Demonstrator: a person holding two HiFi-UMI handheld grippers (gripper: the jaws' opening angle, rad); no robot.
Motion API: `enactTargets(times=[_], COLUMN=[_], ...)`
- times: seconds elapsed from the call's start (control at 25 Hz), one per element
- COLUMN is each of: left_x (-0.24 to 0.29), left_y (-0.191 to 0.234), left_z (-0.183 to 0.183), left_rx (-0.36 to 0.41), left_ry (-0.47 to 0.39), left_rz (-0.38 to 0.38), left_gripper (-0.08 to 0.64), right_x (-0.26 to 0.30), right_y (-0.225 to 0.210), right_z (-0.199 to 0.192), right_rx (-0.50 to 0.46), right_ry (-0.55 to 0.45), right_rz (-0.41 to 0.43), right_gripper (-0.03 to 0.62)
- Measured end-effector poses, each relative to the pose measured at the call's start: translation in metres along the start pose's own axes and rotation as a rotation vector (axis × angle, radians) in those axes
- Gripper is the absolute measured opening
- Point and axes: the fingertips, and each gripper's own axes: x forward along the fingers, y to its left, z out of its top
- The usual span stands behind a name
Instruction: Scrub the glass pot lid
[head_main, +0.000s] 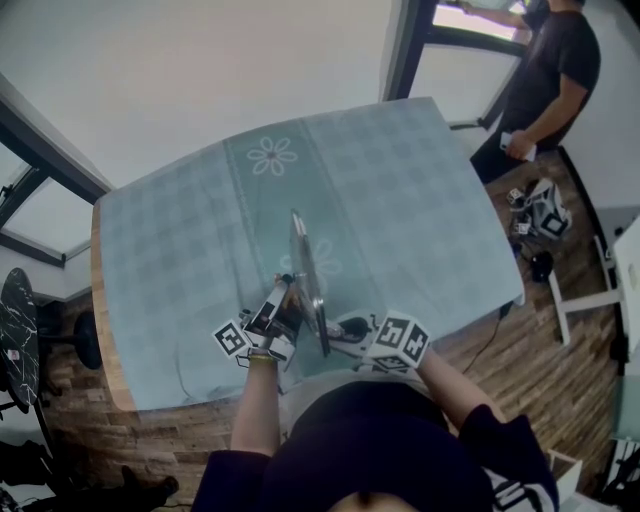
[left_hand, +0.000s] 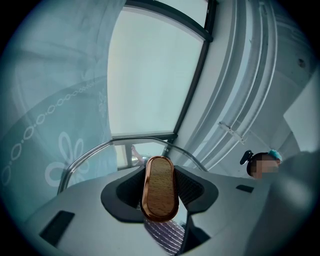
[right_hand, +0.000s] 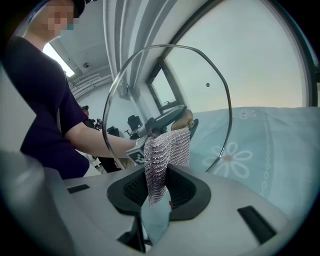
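Grippers in both hands are loaded. The left gripper (head_main: 272, 318) has its jaws partway closed, clamped on either side of the oval brown wooden knob (left_hand: 160, 180) of the round glass pot lid with a metal rim (head_main: 305, 275). It holds the lid on edge above the pale teal checked tablecloth with daisy prints (head_main: 400, 190); whether the lower rim rests on the fabric cannot be told. The right gripper (right_hand: 159, 190) has its jaws drawn in close, pinching a silvery metal-mesh scrubbing cloth (right_hand: 165, 155) whose free end lies against the inner face of the glass near the centre, opposite the knob. The weakest link is probably the left hold. The knob looks smooth and rounded, and it is the only point carrying the lid, so a scrubbing push away from the centre could twist the lid in the pads or work the knob loose. The glass would then tip onto the table and might crack. Pressing harder with the right than the left resists would have much the same effect. The cloth is pinched by only a narrow fold, so a dragging stroke across the glass may pull it out of the jaws. If the cloth bunches, the hard jaw tips could strike the lid instead of the mesh.
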Motion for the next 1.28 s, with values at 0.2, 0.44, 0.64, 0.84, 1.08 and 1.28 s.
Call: enactTargets(times=[0.2,0.44,0.64,0.84,1.08,1.28], left_x=[-0.002,-0.001,-0.004,-0.011,-0.016,-0.024], left_y=[0.0,0.0,-0.003,-0.007,-0.013,-0.004], left_z=[0.001,0.003,0.009,0.019,0.021,0.021], left_rx=[-0.013,-0.022,0.008,0.079,0.219,0.335], left_ry=[-0.009,-0.025,-0.04,-0.019,0.065,0.13], left_rz=[0.004,0.01,0.042,0.123,0.228,0.371], left_gripper=[0.169,0.169,0.169,0.169,0.169,0.169], right_x=[-0.008,-0.017,-0.031,-0.047,-0.066,-0.083], right_y=[0.013,0.019,0.015,-0.01,-0.046,-0.075], right_z=[0.001,0.001,0.006,0.021,0.031,0.032], right_rx=[-0.001,-0.015,-0.002,0.072,0.127,0.17], right_ry=[-0.004,-0.003,-0.04,-0.153,-0.233,-0.278], right_rz=[0.032,0.044,0.031,-0.057,-0.203,-0.34], right_gripper=[0.083,0.083,0.083,0.083,0.083,0.083])
